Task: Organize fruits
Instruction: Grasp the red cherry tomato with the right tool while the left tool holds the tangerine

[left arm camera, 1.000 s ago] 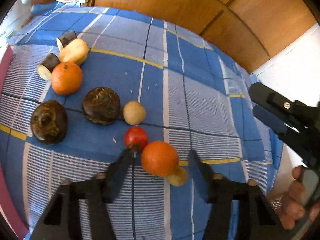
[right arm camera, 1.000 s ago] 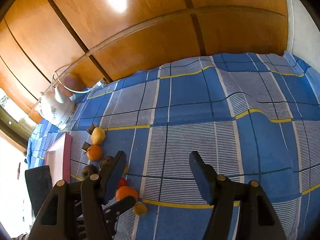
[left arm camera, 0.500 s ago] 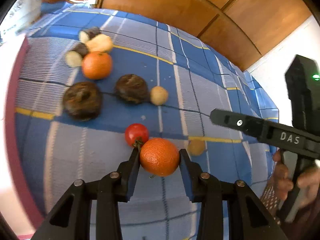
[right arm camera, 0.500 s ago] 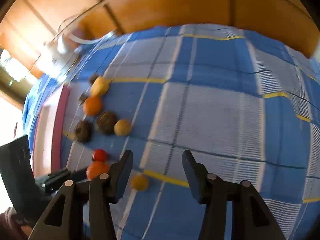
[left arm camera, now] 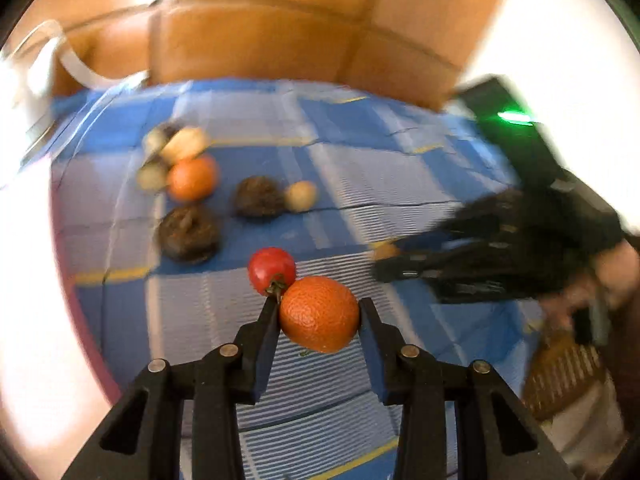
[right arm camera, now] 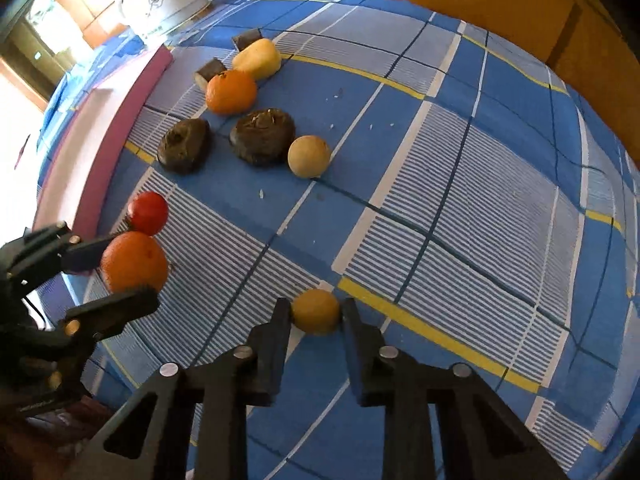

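Fruit lies scattered over the blue checked tablecloth [right arm camera: 460,184] in front of me. My left gripper [left arm camera: 320,312] is clamped on a large round orange [left arm camera: 319,314], both pads pressed against its sides; from the right wrist camera the same orange looks lifted a little clear of the cloth. A small red tomato [left arm camera: 272,270] with a green stalk sits just beyond the orange, touching or nearly touching it.

My right gripper [right arm camera: 316,312] points steeply down at the cloth, its fingers clenched on a small round yellow fruit [right arm camera: 316,311] that rests on a white-striped square beside a yellow line.

Farther along the cloth I see the remaining pieces: a pale beige ball-shaped fruit [right arm camera: 309,156] touching a dark brown wrinkled fruit [right arm camera: 262,136], a second dark brown wrinkled fruit [right arm camera: 183,145] just beside that, a second orange [right arm camera: 231,92] behind them, a pale yellow oblong fruit [right arm camera: 257,59], and two short dark-skinned cut pieces [right arm camera: 209,71] next to these.

A pink-edged tray [right arm camera: 132,108] lies along the cloth's left side, and a white electric kettle [right arm camera: 160,0] stands at the far corner. The left wrist picture is blurred.
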